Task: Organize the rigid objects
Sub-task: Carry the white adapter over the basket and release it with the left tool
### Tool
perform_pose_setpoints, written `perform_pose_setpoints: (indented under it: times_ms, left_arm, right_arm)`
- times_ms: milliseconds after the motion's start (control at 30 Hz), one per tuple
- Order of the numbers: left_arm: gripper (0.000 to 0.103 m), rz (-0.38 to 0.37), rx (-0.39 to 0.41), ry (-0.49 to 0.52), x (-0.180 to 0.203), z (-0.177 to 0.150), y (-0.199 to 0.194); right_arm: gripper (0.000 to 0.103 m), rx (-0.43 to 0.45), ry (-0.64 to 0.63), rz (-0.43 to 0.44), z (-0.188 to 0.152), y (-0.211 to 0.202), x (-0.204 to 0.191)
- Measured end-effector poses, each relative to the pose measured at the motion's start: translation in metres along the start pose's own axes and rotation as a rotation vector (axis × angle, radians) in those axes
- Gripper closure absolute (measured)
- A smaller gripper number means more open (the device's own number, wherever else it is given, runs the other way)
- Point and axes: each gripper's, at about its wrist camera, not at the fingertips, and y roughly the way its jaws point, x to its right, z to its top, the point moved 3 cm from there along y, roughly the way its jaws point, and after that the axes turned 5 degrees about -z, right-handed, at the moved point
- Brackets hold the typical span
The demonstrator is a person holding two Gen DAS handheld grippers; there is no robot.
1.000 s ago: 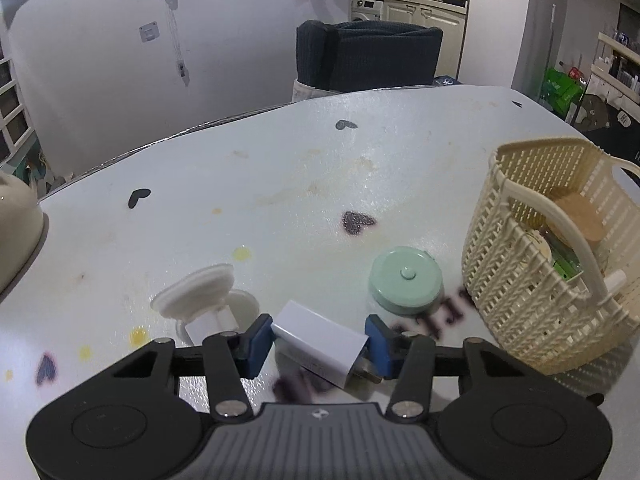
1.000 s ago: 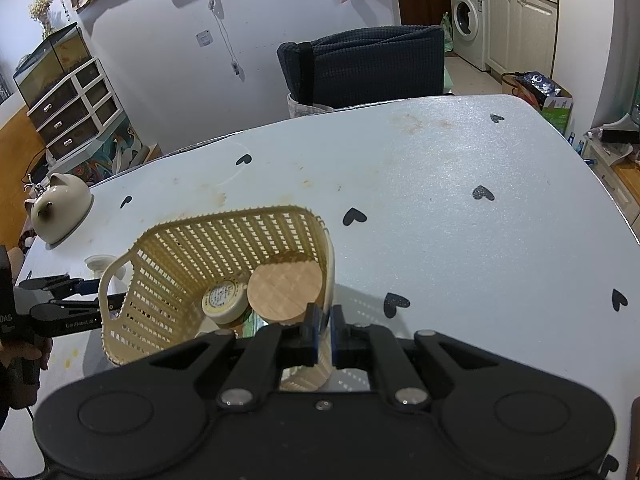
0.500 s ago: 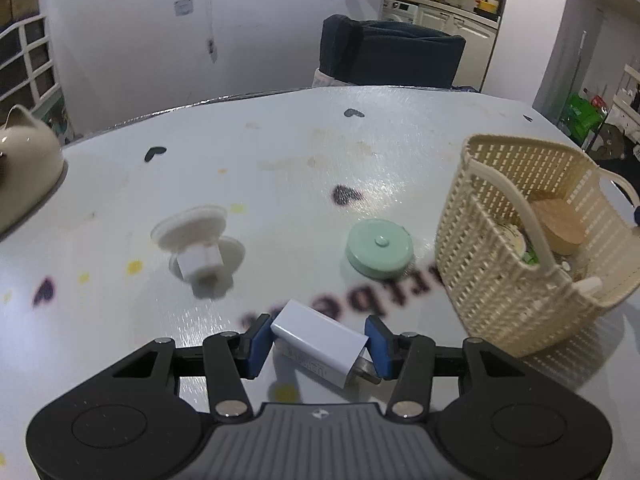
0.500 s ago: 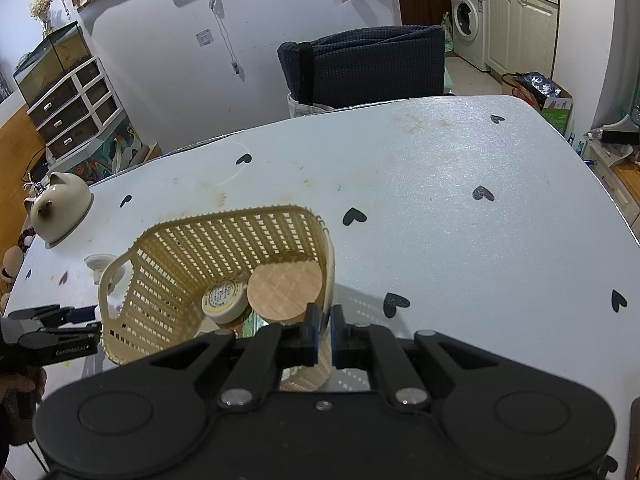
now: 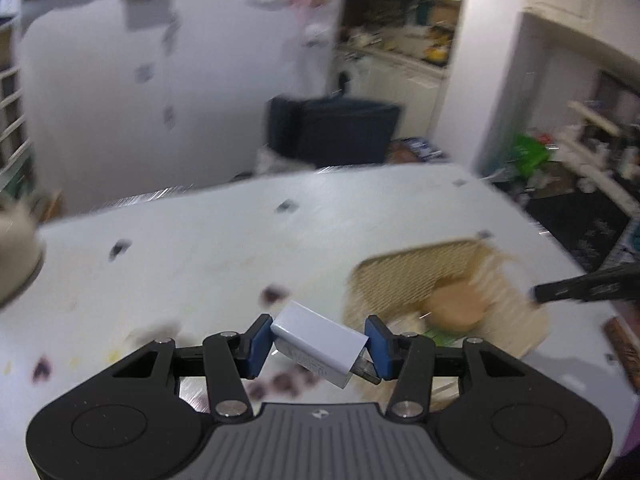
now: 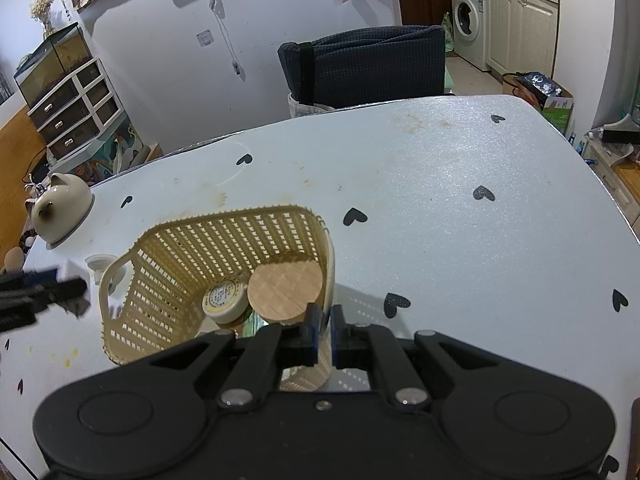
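My left gripper (image 5: 318, 346) is shut on a white USB charger block (image 5: 320, 345) and holds it in the air above the table, just left of the cream woven basket (image 5: 404, 280). The left wrist view is blurred by motion. My right gripper (image 6: 323, 332) is shut on the near rim of the basket (image 6: 160, 272). Inside the basket lie a round wooden lid (image 6: 285, 290) and a small round tin (image 6: 223, 300). The left gripper shows blurred at the left edge of the right wrist view (image 6: 44, 290).
A white suction-cup piece (image 6: 100, 264) lies on the table left of the basket. A beige cat-shaped pot (image 6: 60, 208) stands at the table's far left. A dark chair (image 6: 364, 66) stands behind the white heart-patterned table (image 6: 440, 200).
My left gripper has lifted the charger off the table and swung it up and right toward the basket. The right gripper and basket have not moved.
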Motion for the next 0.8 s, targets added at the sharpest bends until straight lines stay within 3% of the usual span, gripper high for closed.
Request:
perform_pose_setpoints:
  times_ms: [167, 400, 800]
  left_arm:
    - [0.052, -0.101, -0.014, 0.119, 0.032, 0.02, 0.002]
    - [0.052, -0.192, -0.13, 0.251, 0.058, 0.016, 0.033]
    - [0.052, -0.202, -0.312, 0.374, 0.061, 0.0, 0.068]
  right_arm:
    - [0.097, 0.0, -0.001, 0.0, 0.0, 0.0, 0.0]
    - [0.097, 0.0, 0.001, 0.003, 0.0, 0.0, 0.0]
    - [0.097, 0.0, 0.001, 0.003, 0.0, 0.0, 0.0]
